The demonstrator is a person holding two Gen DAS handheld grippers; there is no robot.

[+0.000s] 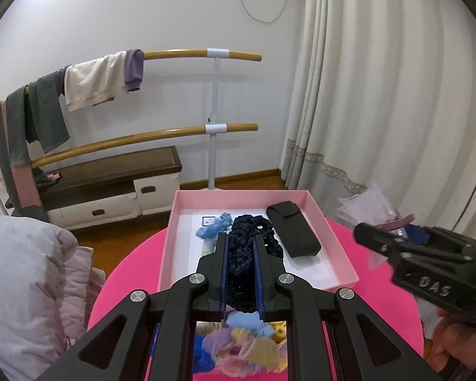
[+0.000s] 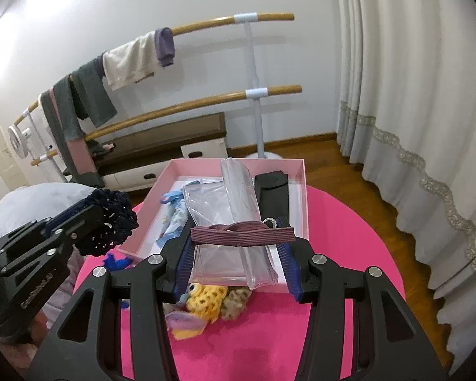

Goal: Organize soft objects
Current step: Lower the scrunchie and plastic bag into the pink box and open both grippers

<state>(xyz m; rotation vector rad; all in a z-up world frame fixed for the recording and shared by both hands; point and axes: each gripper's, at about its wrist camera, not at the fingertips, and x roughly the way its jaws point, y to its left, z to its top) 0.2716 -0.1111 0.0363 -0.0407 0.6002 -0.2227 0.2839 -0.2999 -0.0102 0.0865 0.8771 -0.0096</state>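
My left gripper [image 1: 239, 238] is shut on a dark navy crocheted piece [image 1: 241, 263], held above the open pink box [image 1: 333, 244]. The right wrist view shows that same navy piece [image 2: 111, 219] at the left, beside the box. My right gripper [image 2: 238, 222] is shut on a clear plastic pouch [image 2: 225, 206] with a mauve elastic band [image 2: 241, 234] stretched across it, over the box's [image 2: 303, 190] near edge. In the left wrist view the right gripper [image 1: 374, 238] enters from the right. A black case [image 1: 292, 228] and a light blue cloth [image 1: 214, 227] lie inside the box.
The box stands on a round pink table [image 1: 380, 311]. Several crocheted toys [image 2: 206, 298] lie in front of it. A pale padded quilt [image 1: 25, 285] bulges at the left. Behind are a wooden rail rack with towels [image 1: 95, 76], a low cabinet [image 1: 111, 184] and a curtain [image 1: 380, 95].
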